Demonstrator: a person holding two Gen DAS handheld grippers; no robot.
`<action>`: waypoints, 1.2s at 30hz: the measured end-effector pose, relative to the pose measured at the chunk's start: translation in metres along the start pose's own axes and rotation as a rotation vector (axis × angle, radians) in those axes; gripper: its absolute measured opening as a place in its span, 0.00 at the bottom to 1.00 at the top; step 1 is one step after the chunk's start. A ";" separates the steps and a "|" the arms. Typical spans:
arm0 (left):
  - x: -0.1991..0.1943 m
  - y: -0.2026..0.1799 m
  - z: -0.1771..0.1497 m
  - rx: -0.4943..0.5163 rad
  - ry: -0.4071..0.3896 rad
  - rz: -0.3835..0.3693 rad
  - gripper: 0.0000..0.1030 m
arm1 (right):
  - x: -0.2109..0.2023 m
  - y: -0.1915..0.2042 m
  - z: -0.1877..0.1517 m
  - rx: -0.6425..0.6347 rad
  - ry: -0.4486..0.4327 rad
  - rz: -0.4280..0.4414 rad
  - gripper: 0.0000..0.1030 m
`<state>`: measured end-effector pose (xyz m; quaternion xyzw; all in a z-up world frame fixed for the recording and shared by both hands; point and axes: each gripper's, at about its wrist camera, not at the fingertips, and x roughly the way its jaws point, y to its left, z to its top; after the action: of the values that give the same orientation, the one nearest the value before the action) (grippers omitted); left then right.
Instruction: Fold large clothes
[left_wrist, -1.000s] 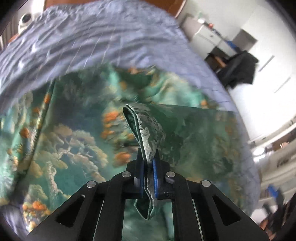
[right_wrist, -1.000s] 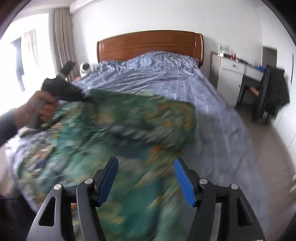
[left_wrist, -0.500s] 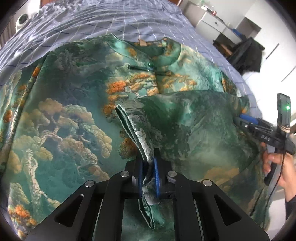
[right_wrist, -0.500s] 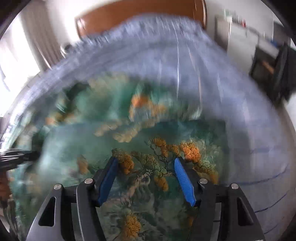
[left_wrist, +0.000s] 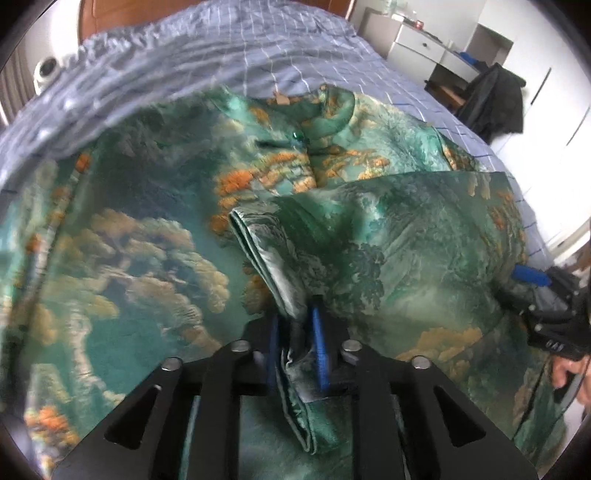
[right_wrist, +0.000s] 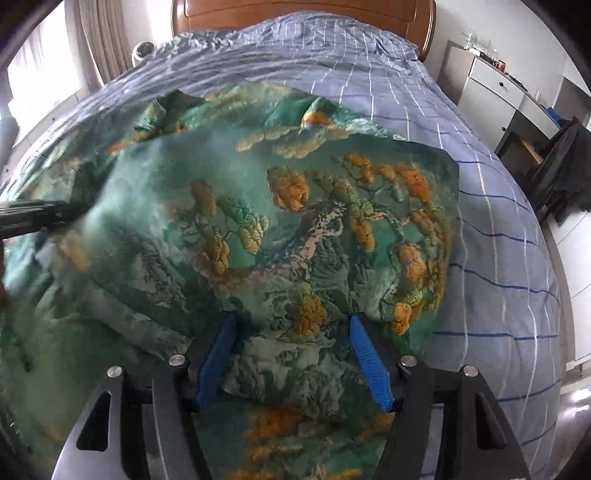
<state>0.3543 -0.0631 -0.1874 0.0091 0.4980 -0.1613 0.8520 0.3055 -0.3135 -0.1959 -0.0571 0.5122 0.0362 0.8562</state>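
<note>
Starting on the left: a thick folded hem of the green robe (left_wrist: 369, 236) is pinched between the blue pads of the left gripper (left_wrist: 295, 347), jaws squeezed in tight on the bunched cloth, with a bit of the hem hanging out below them. Beyond those jaws the rest of the garment is spread flat on the blue checked duvet (left_wrist: 258, 48), collar seen straight ahead and farther off. To the left of the jaws the front panel with its orange-and-cream tree print is laid out smooth, though that side is blurred. To the right of the jaws a folded-over panel is draped across the body of the robe.

Over on the right side, the right gripper (right_wrist: 291, 354) is held with its jaws wide apart and nothing caught between them; the folded panel is seen through the gap, lying just under and ahead of the blue pads (right_wrist: 369, 362). The panel's straight edge is seen past the right-hand pad, where bare duvet shows. A wooden headboard (right_wrist: 295, 11) is seen far ahead, and a white dresser (right_wrist: 495, 85) off to the right.
</note>
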 end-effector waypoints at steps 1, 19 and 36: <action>-0.006 -0.001 -0.001 0.009 -0.004 0.015 0.37 | -0.004 0.001 0.002 0.005 -0.007 -0.014 0.64; -0.154 0.000 -0.151 -0.012 -0.163 0.215 0.91 | -0.186 0.069 -0.109 0.112 -0.346 -0.096 0.81; -0.182 0.146 -0.191 -0.385 -0.250 0.251 0.95 | -0.238 0.108 -0.166 0.079 -0.428 -0.155 0.81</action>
<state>0.1520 0.1575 -0.1493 -0.1118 0.4052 0.0435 0.9063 0.0351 -0.2296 -0.0707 -0.0538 0.3138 -0.0384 0.9472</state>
